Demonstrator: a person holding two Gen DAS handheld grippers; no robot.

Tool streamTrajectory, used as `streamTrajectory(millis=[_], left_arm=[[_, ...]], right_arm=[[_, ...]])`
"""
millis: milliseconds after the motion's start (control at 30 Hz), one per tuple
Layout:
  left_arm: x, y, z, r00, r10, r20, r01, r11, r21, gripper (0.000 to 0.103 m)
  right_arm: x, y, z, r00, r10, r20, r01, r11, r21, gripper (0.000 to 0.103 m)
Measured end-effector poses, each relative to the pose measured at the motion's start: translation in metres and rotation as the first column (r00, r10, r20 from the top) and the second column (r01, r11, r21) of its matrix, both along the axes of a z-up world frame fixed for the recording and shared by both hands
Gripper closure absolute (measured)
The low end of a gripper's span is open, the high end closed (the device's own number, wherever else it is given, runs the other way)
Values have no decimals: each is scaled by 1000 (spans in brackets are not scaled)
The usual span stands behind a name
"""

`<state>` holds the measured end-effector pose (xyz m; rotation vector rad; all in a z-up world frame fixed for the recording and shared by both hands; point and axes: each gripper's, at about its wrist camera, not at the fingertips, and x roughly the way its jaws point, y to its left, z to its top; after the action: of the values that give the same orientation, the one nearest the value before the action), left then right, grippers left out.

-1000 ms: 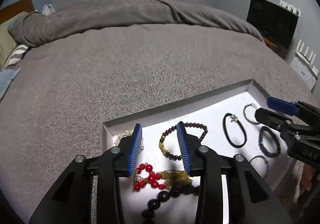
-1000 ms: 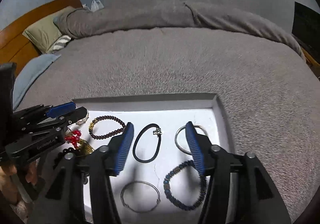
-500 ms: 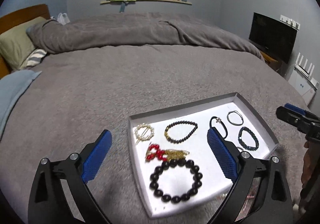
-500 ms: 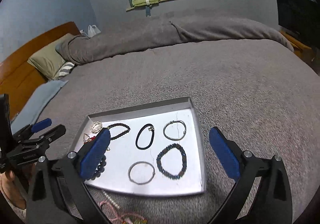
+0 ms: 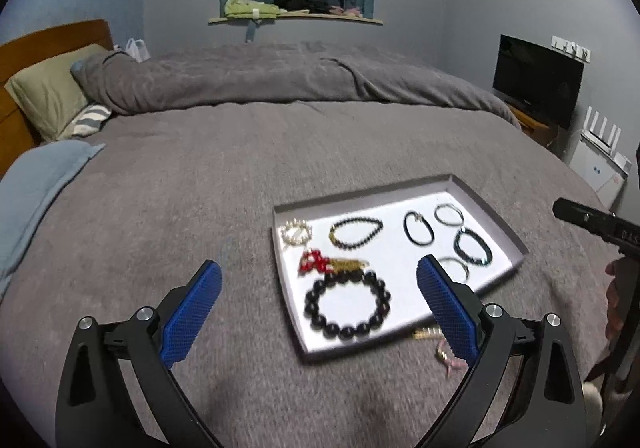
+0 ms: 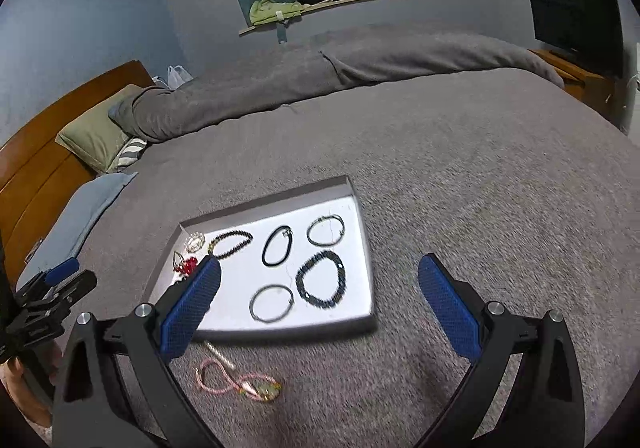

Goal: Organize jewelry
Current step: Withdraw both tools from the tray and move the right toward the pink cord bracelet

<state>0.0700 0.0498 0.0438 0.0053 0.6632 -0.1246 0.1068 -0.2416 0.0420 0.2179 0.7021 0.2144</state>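
Observation:
A grey-rimmed white tray (image 5: 516, 238) lies on the bed and holds several bracelets: a big black bead bracelet (image 5: 347, 306), a red and gold piece (image 5: 320, 262), a pearl ring (image 5: 296, 232), a dark bead bracelet (image 5: 355, 234), a black band (image 6: 277, 246), a dark blue bead bracelet (image 6: 322, 278) and two thin silver bangles (image 6: 272, 303). A pink necklace (image 6: 236, 380) lies on the blanket in front of the tray, outside it. My left gripper (image 5: 318, 308) and right gripper (image 6: 318, 306) are both wide open, empty, held back above the tray's near side.
The grey blanket (image 5: 200, 168) covers the whole bed. Pillows (image 5: 48, 88) and a wooden headboard (image 6: 36, 152) are at the left. A TV (image 5: 536, 78) stands at the right, and a window shelf (image 5: 296, 18) with clothes is at the back.
Both grippers opened wide and pulled up and back from the tray, so the whole tray and the pink necklace in front of it now show.

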Motion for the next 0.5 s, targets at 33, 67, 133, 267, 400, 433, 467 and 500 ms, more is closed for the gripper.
streamTrajectory(millis=[33, 67, 133, 267, 400, 433, 467, 500], left_arm=[[-3, 0, -2, 1000, -2, -4, 2, 1000, 0, 6], [-8, 0, -4, 1000, -4, -10, 4, 1000, 1, 6], [-16, 2, -9, 1000, -3, -20, 3, 1000, 2, 6], [-29, 6, -25, 999, -2, -55, 2, 1000, 6, 6], [-38, 8, -38, 996, -2, -90, 2, 1000, 9, 6], [-41, 8, -41, 995, -1, -96, 3, 1000, 12, 6], [-43, 9, -45, 995, -1, -102, 3, 1000, 16, 6], [-44, 8, -47, 994, -1, -108, 3, 1000, 20, 6]], right_arm=[[-4, -1, -1, 1000, 1, 0, -1, 1000, -4, 5], [-6, -1, -1, 1000, 2, 1, -2, 1000, -7, 5], [-15, -2, -4, 1000, 9, 1, -9, 1000, -28, 5], [-28, 0, -13, 999, 29, -15, -30, 998, -64, 5], [-37, 3, -20, 999, 45, -22, -47, 995, -89, 5], [-39, 4, -22, 998, 54, -26, -56, 994, -90, 5], [-40, 6, -24, 998, 63, -30, -66, 994, -93, 5], [-42, 7, -26, 997, 70, -33, -73, 993, -96, 5]])
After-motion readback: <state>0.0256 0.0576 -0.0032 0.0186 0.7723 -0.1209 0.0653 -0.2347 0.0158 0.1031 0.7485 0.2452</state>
